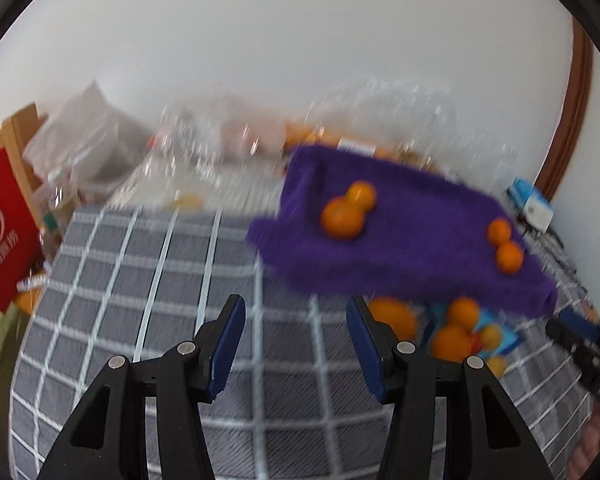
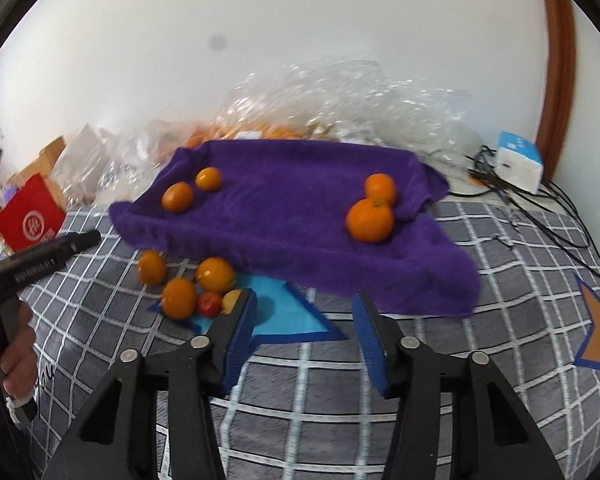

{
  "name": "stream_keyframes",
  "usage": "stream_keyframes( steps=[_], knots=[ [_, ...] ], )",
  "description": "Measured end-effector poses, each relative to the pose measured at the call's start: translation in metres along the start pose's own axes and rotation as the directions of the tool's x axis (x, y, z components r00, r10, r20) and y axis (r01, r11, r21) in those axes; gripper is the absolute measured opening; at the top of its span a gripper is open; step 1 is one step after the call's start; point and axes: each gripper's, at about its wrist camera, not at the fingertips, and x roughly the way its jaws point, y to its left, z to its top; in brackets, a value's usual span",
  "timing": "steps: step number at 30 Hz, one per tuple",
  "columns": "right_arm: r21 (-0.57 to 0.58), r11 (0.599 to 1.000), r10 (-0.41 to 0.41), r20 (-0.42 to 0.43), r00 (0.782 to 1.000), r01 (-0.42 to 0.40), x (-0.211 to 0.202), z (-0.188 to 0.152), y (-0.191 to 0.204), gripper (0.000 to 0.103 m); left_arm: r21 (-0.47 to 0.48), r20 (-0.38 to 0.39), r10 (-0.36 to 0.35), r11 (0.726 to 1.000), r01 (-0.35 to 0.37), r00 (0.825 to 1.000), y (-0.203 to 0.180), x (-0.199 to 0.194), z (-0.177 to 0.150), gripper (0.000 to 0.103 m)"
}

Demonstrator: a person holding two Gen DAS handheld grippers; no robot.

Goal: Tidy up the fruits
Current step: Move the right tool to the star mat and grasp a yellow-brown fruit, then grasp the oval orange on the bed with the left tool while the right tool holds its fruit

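A purple towel [image 2: 292,216] lies on a grey checked bedspread [image 2: 500,320], with two pairs of oranges on it: one pair at the left [image 2: 177,197] and one at the right [image 2: 370,220]. In front of the towel's left edge is a cluster of oranges [image 2: 179,297], a small red fruit [image 2: 209,304] and a yellow one [image 2: 231,300]. My right gripper [image 2: 304,316] is open and empty, just before the towel's front edge. My left gripper [image 1: 296,320] is open and empty over the bedspread, left of the towel [image 1: 400,232] and the loose oranges [image 1: 452,342].
Crumpled clear plastic bags [image 2: 340,96] with more oranges lie behind the towel by the white wall. A red box [image 2: 30,212] stands at the left. A white and blue box [image 2: 518,162] with black cables [image 2: 540,208] is at the right.
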Motion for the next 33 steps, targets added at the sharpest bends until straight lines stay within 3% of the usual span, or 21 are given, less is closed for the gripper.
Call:
stream_keyframes(
  steps=[4, 8, 12, 14, 16, 20, 27, 33],
  knots=[
    [-0.022, 0.999, 0.044, -0.039, 0.998, -0.045, 0.01, -0.005, 0.016, 0.041, -0.056, -0.05, -0.001, 0.998, -0.001, 0.999, 0.017, 0.014, -0.014, 0.05],
    [-0.034, 0.994, 0.104, -0.069, 0.992, -0.106, 0.02, -0.01, 0.029, 0.041, -0.133, -0.05, -0.072, 0.989, 0.064, 0.996, 0.029, 0.013, -0.02, 0.05],
    [-0.061, 0.99, 0.117, -0.106, 0.987, -0.124, 0.032, -0.016, 0.041, 0.041, -0.129, -0.073, -0.074, 0.99, 0.064, 0.995, 0.026, 0.019, -0.025, 0.05],
    [-0.089, 0.99, 0.102, -0.129, 0.986, -0.114, 0.039, -0.018, 0.047, 0.04, -0.097, -0.061, -0.046, 0.994, 0.04, 0.997, 0.02, 0.018, -0.027, 0.05],
    [-0.106, 0.988, 0.096, -0.144, 0.985, -0.112, 0.044, -0.021, 0.049, 0.027, -0.067, -0.064, -0.02, 0.998, 0.016, 0.998, 0.014, 0.019, -0.028, 0.05],
    [-0.109, 0.989, 0.085, -0.139, 0.987, -0.1, 0.043, -0.023, 0.048, 0.026, -0.059, -0.065, -0.017, 0.998, 0.014, 0.998, 0.013, 0.019, -0.028, 0.05],
    [-0.109, 0.994, 0.025, -0.045, 0.999, -0.03, 0.014, -0.017, 0.02, 0.026, -0.045, -0.072, -0.012, 0.999, 0.009, 0.997, 0.011, 0.019, -0.028, 0.05],
    [-0.028, 0.999, -0.037, -0.1, 0.994, 0.035, 0.028, -0.022, -0.025, 0.026, -0.021, -0.085, 0.001, 1.0, -0.003, 0.996, 0.009, 0.022, -0.028, 0.05]
  ],
)
